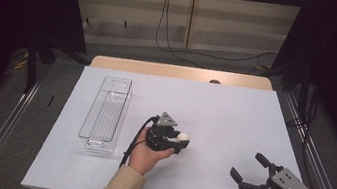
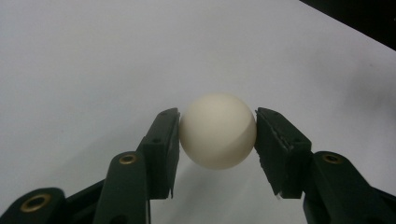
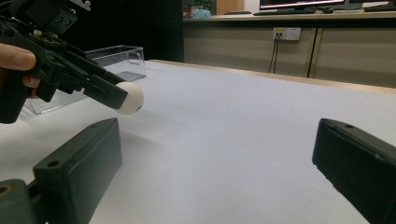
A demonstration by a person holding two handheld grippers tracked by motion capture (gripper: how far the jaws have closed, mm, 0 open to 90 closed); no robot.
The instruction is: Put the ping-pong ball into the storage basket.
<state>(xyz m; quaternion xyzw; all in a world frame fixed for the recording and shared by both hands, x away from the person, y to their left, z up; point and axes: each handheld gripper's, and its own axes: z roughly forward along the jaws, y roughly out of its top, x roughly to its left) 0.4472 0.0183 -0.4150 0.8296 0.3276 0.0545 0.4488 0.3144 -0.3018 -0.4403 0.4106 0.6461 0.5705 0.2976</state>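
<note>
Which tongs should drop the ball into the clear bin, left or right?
Left. The left tongs already clamp the white ball and sit nearer the clear bin. The right tongs are open, empty and farther off.

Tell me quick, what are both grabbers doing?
Left gripper: shut on the small round white ball.
Right gripper: open, holding nothing.

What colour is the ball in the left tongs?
Cream-white, plain; the ball shows best in the left gripper view.

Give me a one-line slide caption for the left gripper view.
Left gripper shut on a white ball, pinched between both jaws above the white table cover.
</note>
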